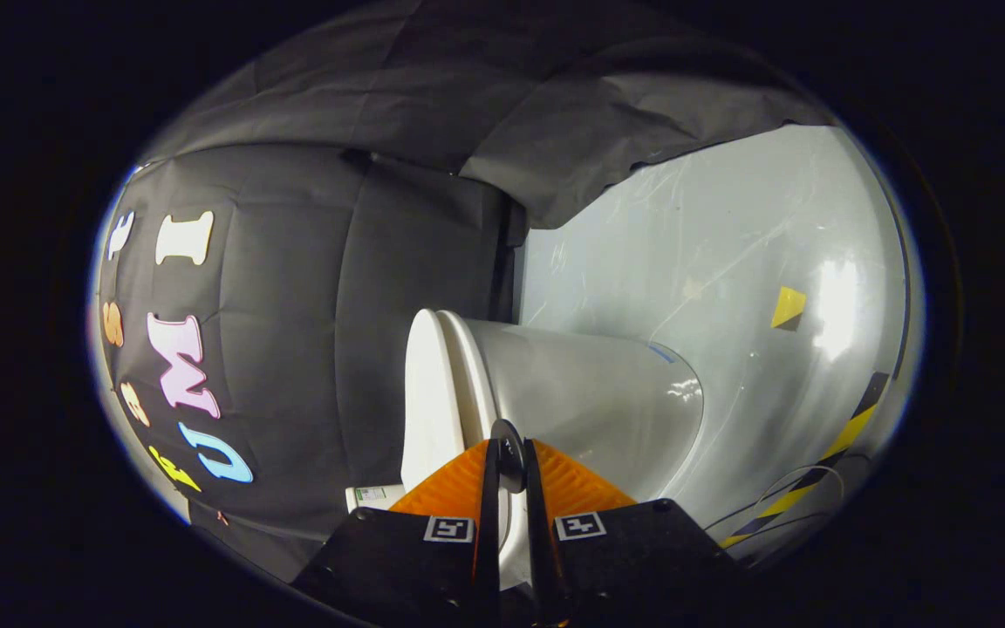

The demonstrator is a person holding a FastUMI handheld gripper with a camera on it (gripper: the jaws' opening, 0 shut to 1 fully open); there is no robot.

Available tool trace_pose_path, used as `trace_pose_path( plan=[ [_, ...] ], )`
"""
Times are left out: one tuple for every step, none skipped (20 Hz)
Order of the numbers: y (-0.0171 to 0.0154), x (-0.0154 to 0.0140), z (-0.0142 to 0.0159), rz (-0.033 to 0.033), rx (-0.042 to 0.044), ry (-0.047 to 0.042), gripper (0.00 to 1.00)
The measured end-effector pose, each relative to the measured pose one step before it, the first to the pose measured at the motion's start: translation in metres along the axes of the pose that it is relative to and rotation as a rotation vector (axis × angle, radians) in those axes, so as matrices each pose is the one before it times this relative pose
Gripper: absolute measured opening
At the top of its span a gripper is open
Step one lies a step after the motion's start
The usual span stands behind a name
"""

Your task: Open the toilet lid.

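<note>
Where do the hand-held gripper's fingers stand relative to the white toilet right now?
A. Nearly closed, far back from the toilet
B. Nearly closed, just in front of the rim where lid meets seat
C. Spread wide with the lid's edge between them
B: the hand-held gripper has its fingers drawn almost together, only a narrow gap left, right by the white plastic toilet lid.

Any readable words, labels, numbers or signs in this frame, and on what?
White card with green print beside the white toilet lid: too small to read.
Yellow-and-black striped tape on the floor: no words.
Gripper, fingers nearly together at the lid's edge: square coded tags on its body, no words.
</note>
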State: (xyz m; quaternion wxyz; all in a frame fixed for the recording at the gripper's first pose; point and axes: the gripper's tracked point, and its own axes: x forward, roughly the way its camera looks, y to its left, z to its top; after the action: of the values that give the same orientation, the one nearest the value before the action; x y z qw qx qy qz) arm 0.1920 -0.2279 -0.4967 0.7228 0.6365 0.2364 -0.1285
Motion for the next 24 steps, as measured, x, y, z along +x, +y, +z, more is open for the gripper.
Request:
trace_pose_path(
  plan=[
    [0.00122,-0.00331,-0.00479,-0.00057,-0.00603,0.01193,0.05],
    [0.00237,-0.00721,-0.00258,0.00099,-0.00634,-0.01199,0.05],
    [0.00136,-0.00272,-0.00212,-0.00188,-0.00837,0.0053,0.05],
    [0.00024,-0.00143,0.00238,-0.00333,-0.01162,-0.00569,0.05],
    [0.00165,-0.00118,-0.00094,-0.00732,-0.02249,0.00284,0.05],
    [0.00261,-0.00136,-0.00111,-0.00365,-0.02698,-0.00302,0.05],
    [0.00341,-0.0032,0.00162,0.00136,-0.02532,-0.00326,0.05],
    [0.00706,-0.00423,0.00142,0.00559,-0.0187,-0.00574,0.05],
    [0.00679,-0.0042,0.00003,0.0043,-0.01565,-0.00606,0.05],
    [0.00792,-0.00361,-0.00081,0.00132,-0.01522,-0.0079,0.05],
    [0.00727,-0.00287,0.00102,-0.00289,-0.01953,-0.01096,0.05],
    [0.00601,-0.00466,-0.00116,-0.00495,-0.03129,-0.00966,0.05],
    [0.00813,-0.00539,-0.0001,-0.00168,-0.03608,-0.01331,0.05],
    [0.01217,-0.00489,-0.00082,0.00132,-0.03772,-0.0111,0.05],
    [0.01326,-0.00629,0.00271,0.00575,-0.03852,-0.01312,0.05],
    [0.01329,-0.0071,0.00159,0.00548,-0.04341,-0.00892,0.05],
    [0.01422,-0.00679,0.00214,0.01113,-0.04201,-0.0127,0.05],
    [0.01515,-0.00644,0.00299,0.0138,-0.03506,-0.01392,0.05],
    [0.01498,-0.00639,0.00304,0.01741,-0.02792,-0.01295,0.05],
    [0.0153,-0.00642,0.00268,0.01493,-0.02414,-0.01353,0.05],
    [0.01273,-0.00476,0.00207,0.01079,-0.02348,-0.01092,0.05],
    [0.01278,-0.00456,0.00095,0.00786,-0.02167,-0.01095,0.05],
    [0.01252,-0.0034,0.00152,0.00979,-0.02082,-0.01131,0.05],
    [0.011,-0.00444,0.00025,0.00929,-0.02146,-0.01026,0.05]
  ],
)
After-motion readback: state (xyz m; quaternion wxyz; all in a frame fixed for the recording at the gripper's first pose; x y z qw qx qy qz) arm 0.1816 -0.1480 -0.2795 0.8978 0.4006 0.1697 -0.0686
